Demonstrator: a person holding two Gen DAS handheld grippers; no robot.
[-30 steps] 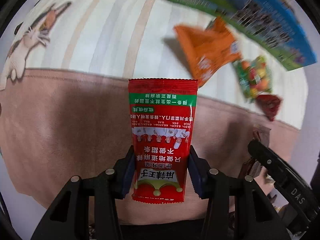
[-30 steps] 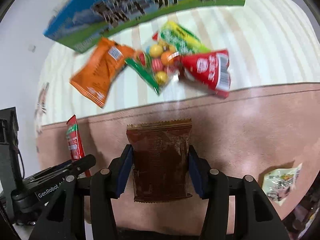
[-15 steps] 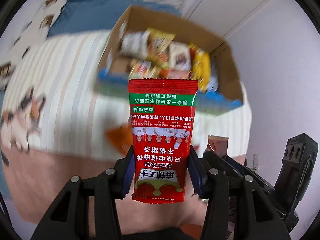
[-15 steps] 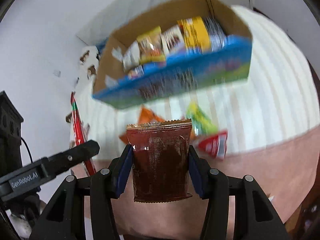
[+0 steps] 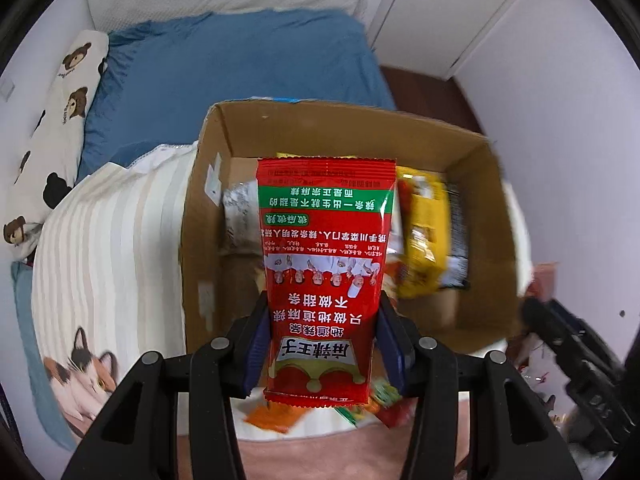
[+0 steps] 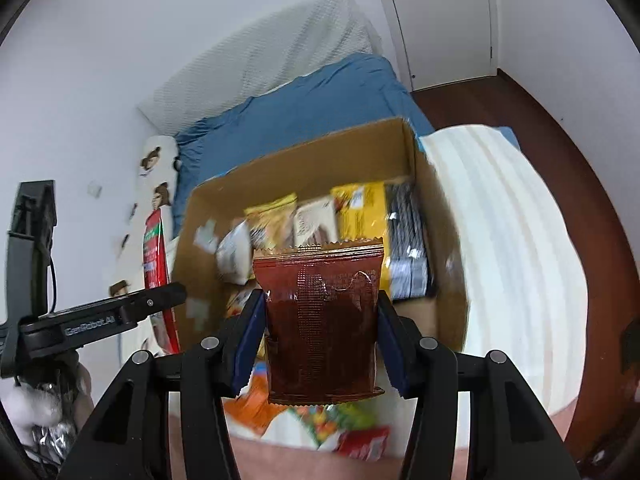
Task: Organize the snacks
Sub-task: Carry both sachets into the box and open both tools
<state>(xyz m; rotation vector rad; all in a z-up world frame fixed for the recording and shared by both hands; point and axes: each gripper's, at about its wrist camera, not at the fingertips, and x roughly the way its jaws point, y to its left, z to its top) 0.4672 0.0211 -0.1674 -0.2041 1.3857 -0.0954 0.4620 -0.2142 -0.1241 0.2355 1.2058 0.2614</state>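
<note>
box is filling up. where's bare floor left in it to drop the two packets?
Bare cardboard shows along the cardboard box near wall, in front of the yellow packet, and at its left side below the silver packet. The far half is crowded. Loose snacks crowd the bedspread before the box.

Even, diffuse indoor lighting; no hard shadows. Strong fisheye curvature with black vignette at the corners. Motion blur smears the cardboard box (image 5: 476, 184) contents and the loose snacks below; the held red packet (image 5: 326, 272) stays sharp.

A home bedroom: bed (image 5: 240, 68) with blue sheet, bear-print pillow (image 5: 60, 92), white door (image 6: 440, 20), wooden floor (image 6: 560, 128).
</note>
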